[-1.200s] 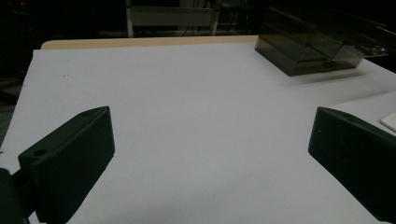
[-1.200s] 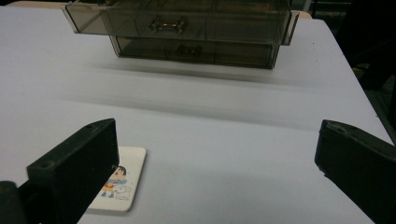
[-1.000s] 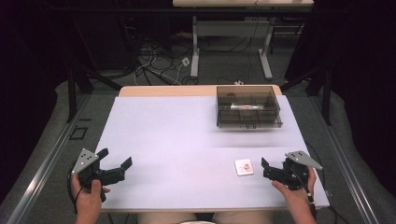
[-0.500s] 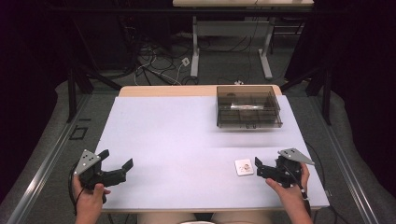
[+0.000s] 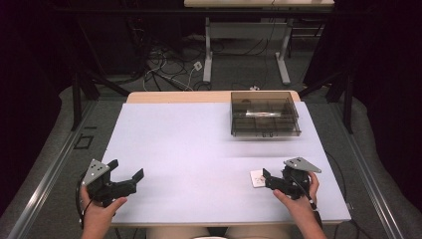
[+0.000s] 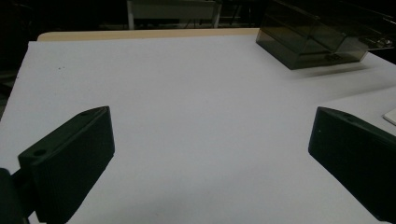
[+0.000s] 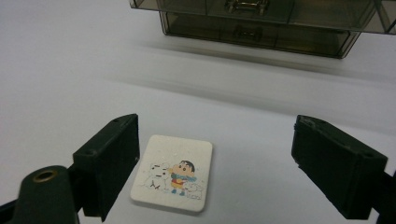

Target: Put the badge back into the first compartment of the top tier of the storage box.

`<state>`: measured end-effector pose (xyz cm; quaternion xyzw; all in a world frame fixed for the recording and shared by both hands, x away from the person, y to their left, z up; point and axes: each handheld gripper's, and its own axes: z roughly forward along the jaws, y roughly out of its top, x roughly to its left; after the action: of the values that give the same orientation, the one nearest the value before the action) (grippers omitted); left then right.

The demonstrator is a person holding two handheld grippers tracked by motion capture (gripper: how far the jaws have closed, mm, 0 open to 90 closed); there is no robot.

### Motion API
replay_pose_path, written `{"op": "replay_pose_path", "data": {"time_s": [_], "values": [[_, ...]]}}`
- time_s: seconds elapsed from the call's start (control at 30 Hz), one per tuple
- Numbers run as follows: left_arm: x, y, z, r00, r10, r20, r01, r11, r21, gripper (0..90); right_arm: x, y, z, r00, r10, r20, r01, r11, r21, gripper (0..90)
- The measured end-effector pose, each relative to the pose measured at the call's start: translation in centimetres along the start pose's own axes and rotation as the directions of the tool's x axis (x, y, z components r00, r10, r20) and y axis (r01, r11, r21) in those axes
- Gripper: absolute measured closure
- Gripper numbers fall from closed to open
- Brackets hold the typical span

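The small picture tile (image 7: 172,173) is seen flat on the desk (image 5: 199,149), near right, between the right gripper (image 5: 272,181) jaws, which have just been closing, nothing gripped; left gripper (image 5: 127,179) is held wide open, well apart.

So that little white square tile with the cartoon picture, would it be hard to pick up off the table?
Probably a bit fiddly. The small white square cartoon tile lies flat on the smooth white table, leaving only a thin edge to catch. It looks stiff, with rounded corners, so it should hold its shape rather than flop. Being so small and thin, it likely slides easily when nudged.
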<state>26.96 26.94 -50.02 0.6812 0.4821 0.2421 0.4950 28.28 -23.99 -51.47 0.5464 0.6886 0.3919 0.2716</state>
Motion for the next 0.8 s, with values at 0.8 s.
{"op": "replay_pose_path", "data": {"time_s": [0.8], "values": [[-0.5, -0.2, 0.3, 0.9998, 0.018, -0.006, -0.018, 0.9995, 0.027, 0.5, 2.1, 0.5, 3.6, 0.9994, 0.019, -0.03, -0.013, 0.983, 0.185, 17.8]]}}
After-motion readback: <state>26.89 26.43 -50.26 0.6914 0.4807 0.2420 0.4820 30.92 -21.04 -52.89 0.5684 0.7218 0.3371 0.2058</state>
